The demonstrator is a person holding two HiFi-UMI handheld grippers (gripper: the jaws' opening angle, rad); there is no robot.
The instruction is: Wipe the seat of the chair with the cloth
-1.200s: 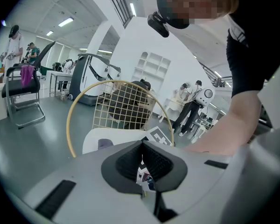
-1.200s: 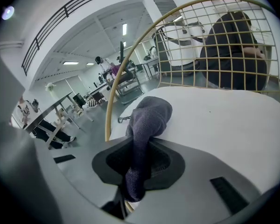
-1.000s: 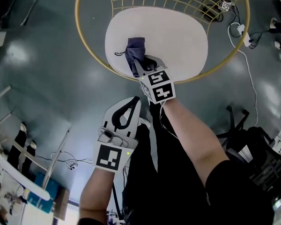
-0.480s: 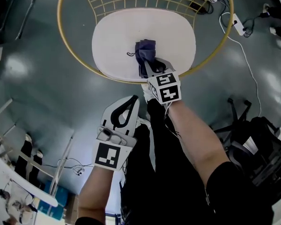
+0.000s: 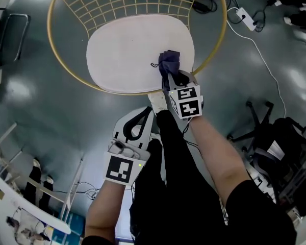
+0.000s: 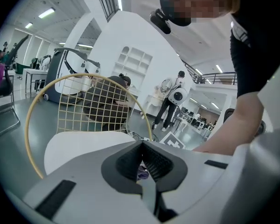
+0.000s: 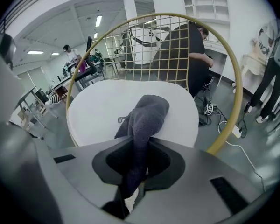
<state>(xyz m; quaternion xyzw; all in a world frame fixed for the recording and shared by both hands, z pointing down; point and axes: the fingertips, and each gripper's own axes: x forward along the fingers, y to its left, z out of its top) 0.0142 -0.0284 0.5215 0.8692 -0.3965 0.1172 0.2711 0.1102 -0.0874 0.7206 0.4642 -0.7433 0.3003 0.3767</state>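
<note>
Your right gripper [image 5: 172, 78] is squeezing the dark cloth [image 5: 169, 61] on the white seat's [image 5: 127, 50] right side, upper middle of the frame. The cloth is hiding the jaw tips. Your left gripper [image 5: 142, 112] is hanging lower down, pinched together and empty.

head view looks steeply down, gripper views level; all 3 show the chair [image 5: 127, 50]

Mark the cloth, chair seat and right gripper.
cloth [image 7: 147, 113], right gripper view, bunched upper fold.
chair seat [image 5: 127, 50], head view, bare white middle.
right gripper [image 5: 172, 78], head view, tips of its jaws.
</note>
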